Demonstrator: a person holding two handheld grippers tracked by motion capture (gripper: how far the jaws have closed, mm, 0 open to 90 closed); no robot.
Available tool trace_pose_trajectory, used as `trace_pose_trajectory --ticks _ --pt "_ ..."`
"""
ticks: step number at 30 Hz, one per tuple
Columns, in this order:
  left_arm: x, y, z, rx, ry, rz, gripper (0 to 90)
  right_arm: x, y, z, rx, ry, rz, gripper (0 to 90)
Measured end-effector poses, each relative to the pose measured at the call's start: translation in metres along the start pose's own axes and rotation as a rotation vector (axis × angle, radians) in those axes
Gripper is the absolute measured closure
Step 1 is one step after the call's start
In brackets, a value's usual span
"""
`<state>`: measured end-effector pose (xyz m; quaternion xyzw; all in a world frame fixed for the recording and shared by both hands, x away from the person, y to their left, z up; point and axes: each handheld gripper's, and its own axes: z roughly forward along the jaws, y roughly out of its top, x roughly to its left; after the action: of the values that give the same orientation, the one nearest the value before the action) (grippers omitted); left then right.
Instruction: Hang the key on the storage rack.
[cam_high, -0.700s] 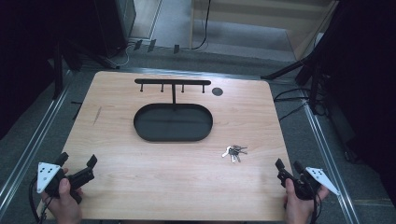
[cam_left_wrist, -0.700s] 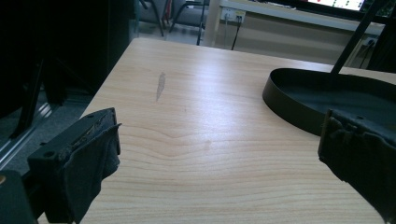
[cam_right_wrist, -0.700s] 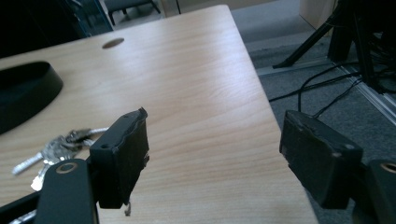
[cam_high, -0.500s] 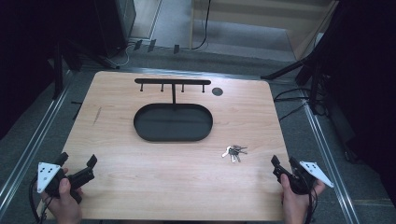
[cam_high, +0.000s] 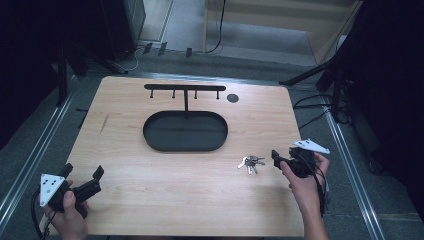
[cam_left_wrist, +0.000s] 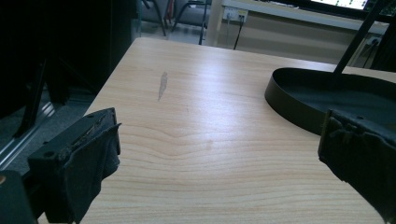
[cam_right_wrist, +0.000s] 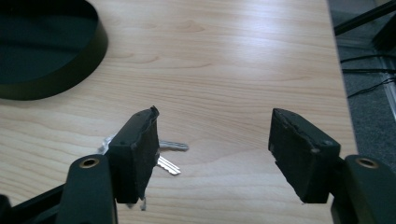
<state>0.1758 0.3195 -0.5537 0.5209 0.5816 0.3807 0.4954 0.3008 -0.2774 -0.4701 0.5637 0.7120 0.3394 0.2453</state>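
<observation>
- The wooden table carries a black oval tray near its middle, with a thin post rising from the tray's far rim to a black hook rail that runs crosswise above the far edge.
- A small dark round disc sits on the tabletop just right of the rail's end.
- A bunch of keys lies flat on the bare wood, to the right of the tray and apart from it.
- The right gripper is low over the table just right of the keys, its jaws spread wide and empty; in the right gripper view the keys lie partly hidden behind the left-hand jaw, with the tray's wall farther off at upper left.
- The left gripper hovers at the near left corner, well apart from tray and keys, jaws released with bare wood between them.
- In the left gripper view a grey smudge marks the wood ahead, and the tray's rim curves in at the right.
- Nothing lies between either gripper and the keys.
- Dark floor, cables and stands surround the table.
</observation>
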Motion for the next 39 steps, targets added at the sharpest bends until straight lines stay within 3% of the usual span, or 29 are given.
trace_pose_trajectory --ticks 3,4,5,7,8,10,11,14,18,20,21,26,31,33,35,38,39 --pt "0.0 0.0 0.0 -0.001 -0.001 -0.004 0.0 0.012 0.017 0.009 0.12 0.027 -0.021 36.5" --pt "0.0 0.0 0.0 -0.001 -0.001 -0.004 0.0 0.012 0.017 0.009 0.12 0.027 -0.021 36.5" --pt "0.0 0.0 0.0 0.0 0.001 -0.006 0.0 0.02 0.026 0.016 0.207 0.033 -0.044 37.8" --pt "0.001 0.0 0.0 0.0 -0.001 -0.007 0.0 0.023 0.029 0.019 0.236 0.023 -0.052 38.5" --pt "0.001 0.0 0.0 0.0 -0.001 -0.008 0.0 0.03 0.035 0.029 0.328 0.028 -0.06 39.4" --pt "0.001 0.0 0.0 0.003 -0.001 -0.01 0.0 0.033 0.037 0.033 0.358 0.028 -0.061 40.9" --pt "0.001 0.0 0.0 0.002 -0.003 -0.012 0.0 0.037 0.04 0.041 0.413 0.024 -0.075 43.0" --pt "0.002 0.0 0.0 0.001 -0.004 -0.018 0.0 0.039 0.042 0.047 0.451 0.029 -0.096 44.3" --pt "0.002 0.0 0.0 0.001 -0.005 -0.022 0.0 0.042 0.045 0.061 0.531 0.053 -0.171 47.3" --pt "0.002 0.0 0.0 0.001 -0.005 -0.021 0.0 0.041 0.045 0.067 0.56 0.073 -0.231 45.7" --pt "0.002 0.0 0.0 0.002 -0.004 -0.021 0.0 0.04 0.044 0.069 0.574 0.08 -0.237 44.3" --pt "0.002 0.0 0.001 0.005 -0.003 -0.018 0.0 0.039 0.04 0.081 0.694 0.134 -0.16 32.1" --pt "0.002 0.0 0.001 0.003 -0.005 -0.019 0.0 0.051 0.033 0.094 0.816 0.111 -0.067 28.2" --pt "0.002 0.0 0.001 0.003 -0.005 -0.019 0.0 0.056 0.034 0.096 0.798 0.074 -0.057 35.0" --pt "0.002 0.0 0.001 0.003 -0.006 -0.02 0.0 0.062 0.033 0.097 0.793 -0.001 -0.081 38.9" --pt "0.002 0.0 0.001 0.004 -0.005 -0.019 0.0 0.069 0.034 0.095 0.788 -0.012 -0.068 53.0" --pt "0.002 0.0 0.001 0.004 -0.005 -0.018 0.0 0.071 0.034 0.094 0.783 -0.018 -0.086 58.7"
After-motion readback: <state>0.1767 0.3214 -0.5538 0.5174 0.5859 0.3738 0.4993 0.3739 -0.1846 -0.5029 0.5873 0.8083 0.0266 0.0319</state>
